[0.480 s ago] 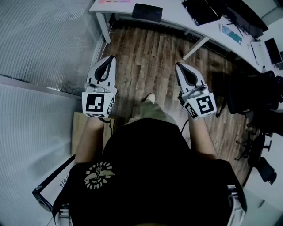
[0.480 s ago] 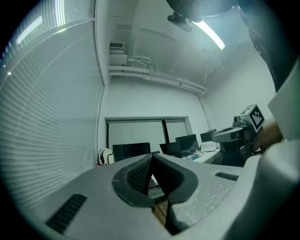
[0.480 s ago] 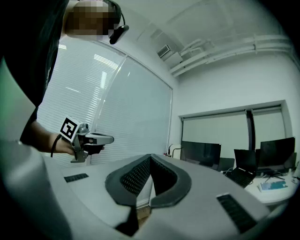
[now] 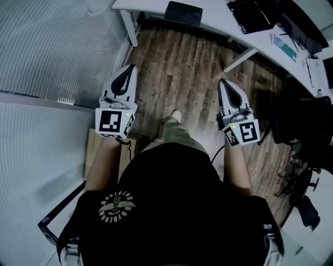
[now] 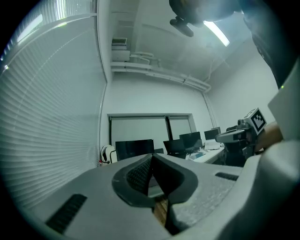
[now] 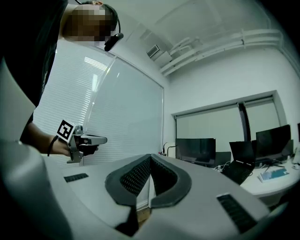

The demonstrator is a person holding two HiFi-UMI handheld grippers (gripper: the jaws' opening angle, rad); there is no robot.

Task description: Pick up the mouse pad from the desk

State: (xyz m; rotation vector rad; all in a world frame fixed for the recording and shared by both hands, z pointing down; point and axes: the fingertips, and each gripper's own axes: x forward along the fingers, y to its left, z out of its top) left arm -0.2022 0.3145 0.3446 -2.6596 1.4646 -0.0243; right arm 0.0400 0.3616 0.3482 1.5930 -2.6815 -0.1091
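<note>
Item: mouse pad (image 4: 183,13), dark, flat near the front edge of the desk (image 4: 218,21), well ahead of you. Your left gripper (image 4: 129,68) and right gripper (image 4: 224,83): both clenched, empty. Change: right gripper has drifted outward and the desk is marginally nearer, so your approach has barely begun. Clearance: open floor (image 4: 177,67) ahead; glass partition (image 4: 52,52) left, chair (image 4: 304,119) right.

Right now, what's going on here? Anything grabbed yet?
Nothing grabbed yet. A person stands on the wood floor facing the white desk, with a gripper in each hand. The left gripper and the right gripper are both held level over the floor, shut and empty. The dark mouse pad lies flat on the desk ahead, well clear of both grippers.
</note>
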